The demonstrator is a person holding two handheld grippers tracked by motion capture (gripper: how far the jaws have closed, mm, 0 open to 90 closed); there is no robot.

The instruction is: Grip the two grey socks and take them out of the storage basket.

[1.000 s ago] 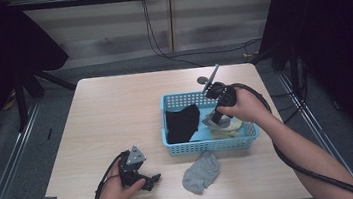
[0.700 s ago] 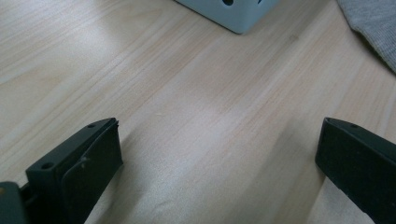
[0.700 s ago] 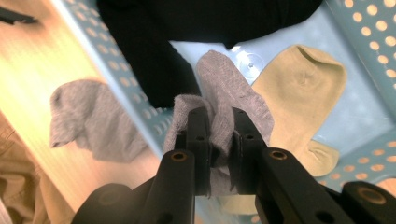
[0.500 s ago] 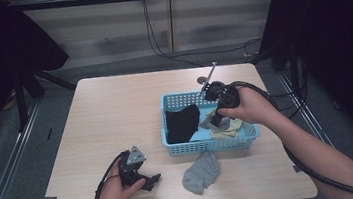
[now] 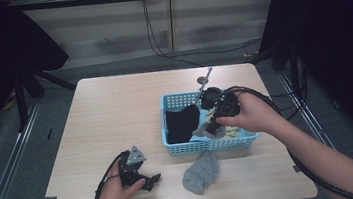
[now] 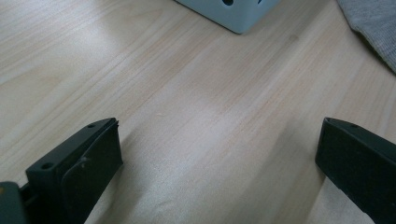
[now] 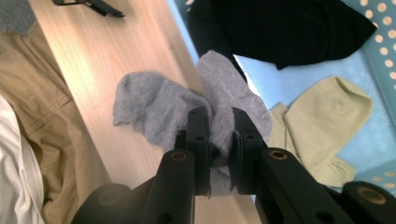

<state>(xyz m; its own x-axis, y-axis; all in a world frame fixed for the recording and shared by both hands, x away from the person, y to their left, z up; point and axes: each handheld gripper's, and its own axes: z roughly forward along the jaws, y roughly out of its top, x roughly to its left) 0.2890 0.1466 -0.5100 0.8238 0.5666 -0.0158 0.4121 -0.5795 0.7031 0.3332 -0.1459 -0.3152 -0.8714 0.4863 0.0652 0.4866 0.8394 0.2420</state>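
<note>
A grey sock [image 7: 219,112] hangs crumpled and pinched at its middle above the near rim of the light-blue basket [image 5: 210,145], at the table's right. It droops in soft folds, partly over the wood.

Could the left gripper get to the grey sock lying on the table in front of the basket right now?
Probably yes. The left gripper rests on the table with its jaws wide open and nothing between them, and bare tabletop lies between it and the grey sock. The blue basket stands beyond, not across the path.
</note>
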